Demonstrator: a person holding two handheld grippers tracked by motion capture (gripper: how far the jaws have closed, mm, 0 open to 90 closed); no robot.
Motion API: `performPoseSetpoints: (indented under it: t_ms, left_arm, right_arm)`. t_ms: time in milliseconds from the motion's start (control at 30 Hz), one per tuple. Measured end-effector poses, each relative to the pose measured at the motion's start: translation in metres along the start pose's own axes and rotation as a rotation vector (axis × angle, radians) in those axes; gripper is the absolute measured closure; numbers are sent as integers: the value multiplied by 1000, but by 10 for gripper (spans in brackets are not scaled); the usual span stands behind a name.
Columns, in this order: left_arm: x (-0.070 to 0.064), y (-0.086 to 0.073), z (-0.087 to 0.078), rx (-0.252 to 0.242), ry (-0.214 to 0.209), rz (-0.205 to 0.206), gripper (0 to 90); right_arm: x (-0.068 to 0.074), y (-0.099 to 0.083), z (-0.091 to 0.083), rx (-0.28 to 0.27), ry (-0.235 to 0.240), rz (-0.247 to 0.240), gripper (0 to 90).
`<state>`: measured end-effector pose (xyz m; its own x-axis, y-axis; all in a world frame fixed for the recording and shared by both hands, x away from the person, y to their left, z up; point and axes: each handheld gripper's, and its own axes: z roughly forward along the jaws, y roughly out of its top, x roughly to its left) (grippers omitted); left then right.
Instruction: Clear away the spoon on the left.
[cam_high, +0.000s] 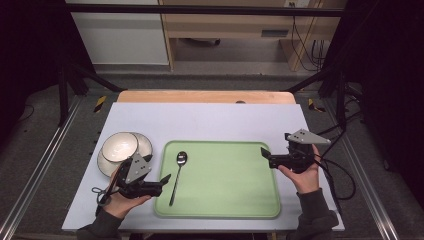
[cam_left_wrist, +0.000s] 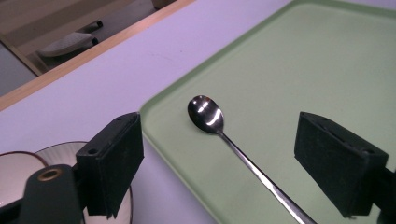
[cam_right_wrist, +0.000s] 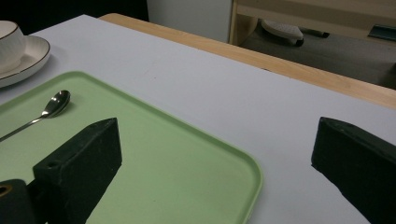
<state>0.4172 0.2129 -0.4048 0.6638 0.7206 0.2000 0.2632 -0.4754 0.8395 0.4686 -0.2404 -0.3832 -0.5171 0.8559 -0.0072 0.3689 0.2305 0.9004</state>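
My left tongs (cam_high: 164, 181) are spread apart and empty at the green tray's (cam_high: 235, 200) left edge, straddling the handle of the spoon (cam_high: 178, 176), which lies on the tray near that edge. My right tongs (cam_high: 265, 154) gape empty at the tray's right edge. A bowl (cam_high: 120, 146) sits on a saucer (cam_high: 145, 142) on the worktop (cam_high: 200, 120), left of the tray.
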Motion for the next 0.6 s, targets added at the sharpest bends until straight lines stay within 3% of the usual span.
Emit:
performPoseSetpoints:
  t_ms: [200, 333, 500, 600]
  left_arm:
    - [11, -7, -8, -59, 4, -104, 158]
    - [18, -11, -14, -104, 27, -160, 159]
    - [25, -19, -20, -123, 44, -210, 165]
    - [28, -24, -22, -123, 57, -216, 168]
  right_arm:
    - [-1, 0, 0, 4, -5, 3, 20]
    - [-1, -1, 0, 5, -10, 7, 20]
    - [-2, -1, 0, 10, -17, 7, 20]
    - [-2, -1, 0, 13, -20, 5, 20]
